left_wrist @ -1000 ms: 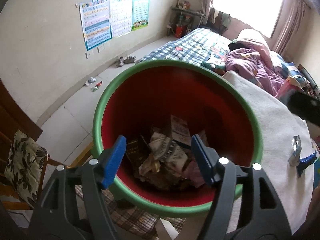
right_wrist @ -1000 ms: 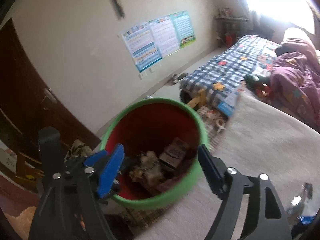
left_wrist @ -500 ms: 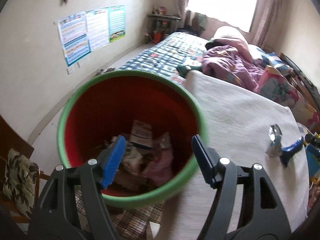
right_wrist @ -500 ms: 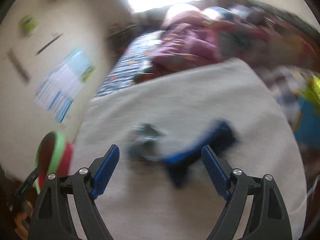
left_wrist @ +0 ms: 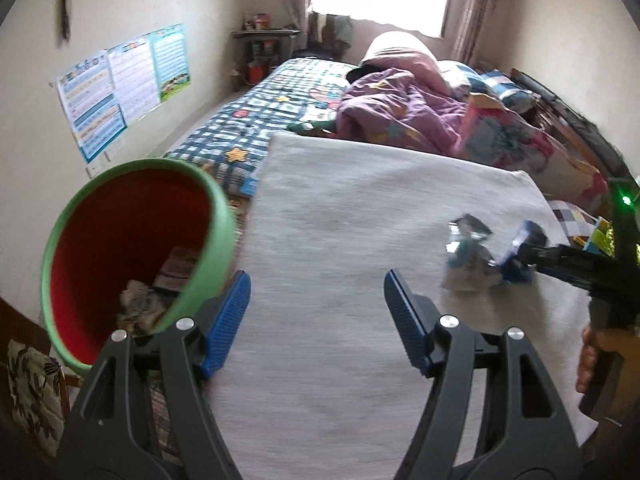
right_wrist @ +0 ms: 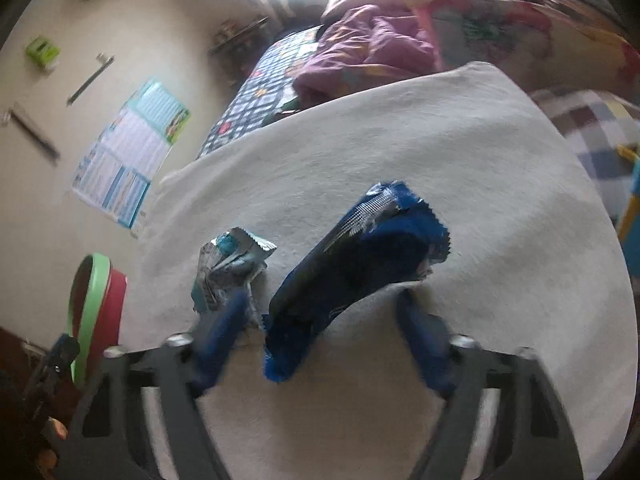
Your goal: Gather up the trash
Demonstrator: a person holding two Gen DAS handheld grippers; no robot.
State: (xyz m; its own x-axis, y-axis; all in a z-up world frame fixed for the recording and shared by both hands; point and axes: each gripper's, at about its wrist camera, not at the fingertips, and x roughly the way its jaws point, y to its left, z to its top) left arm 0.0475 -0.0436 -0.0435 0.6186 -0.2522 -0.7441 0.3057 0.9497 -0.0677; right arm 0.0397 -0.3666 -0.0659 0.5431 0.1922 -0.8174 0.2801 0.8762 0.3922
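Right gripper [right_wrist: 320, 320] is down over the grey cloth [right_wrist: 400, 140], jaws spread wide with the dark blue wrapper [right_wrist: 356, 272] lying loose between them. A crumpled silver wrapper [right_wrist: 228, 264] sits just beside its left finger. Left gripper [left_wrist: 316, 312] hangs wide open too, holding nothing, right next to the red bin [left_wrist: 120, 220] with the green rim and its trash.

- Dark blue foil wrapper [right_wrist: 356, 268] lies btwn the right gripper [right_wrist: 320, 340] fingers, on grey cloth-covered table [right_wrist: 500, 208].
- Crumpled silver-teal wrapper [right_wrist: 228, 264] just left of it.
- Green-rimmed red bin [left_wrist: 132, 252] w/ paper trash inside, left of left gripper [left_wrist: 316, 316].
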